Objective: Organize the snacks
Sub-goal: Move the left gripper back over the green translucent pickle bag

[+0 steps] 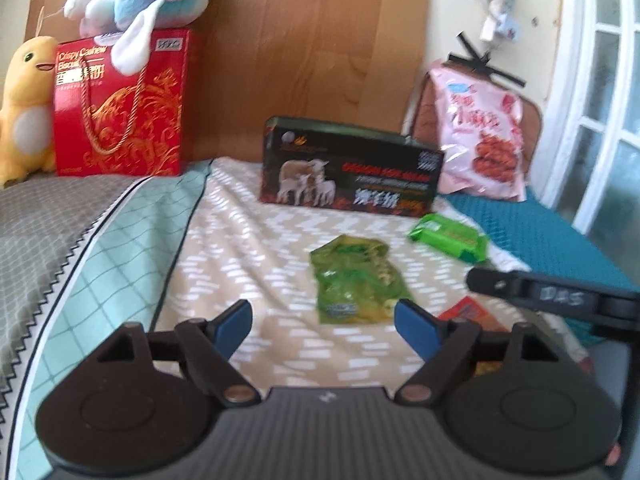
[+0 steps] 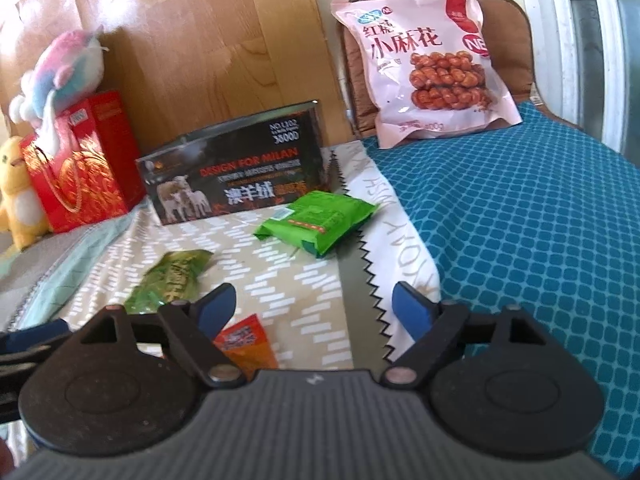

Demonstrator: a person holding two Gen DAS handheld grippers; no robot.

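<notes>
Two claws are hovering over a bed strewn with snacks. The left gripper (image 1: 324, 322) is standing with its blue pads spread wide and nothing between them; the crumpled olive-green snack bag (image 1: 354, 280) is lying on the beige patterned sheet (image 1: 248, 248) just ahead of its tips. The bright green packet (image 1: 448, 236) is resting farther ahead and to the right, before the black box (image 1: 348, 168). The right gripper (image 2: 314, 310) is likewise gaping, gripping nothing. An orange packet (image 2: 248, 340) is lying just beneath its left pad, the bright green packet (image 2: 316, 222) ahead of it, and the pink bag of fried twists (image 2: 428, 64) is leaning against a brown cushion (image 2: 508, 36) far ahead and to its right.
</notes>
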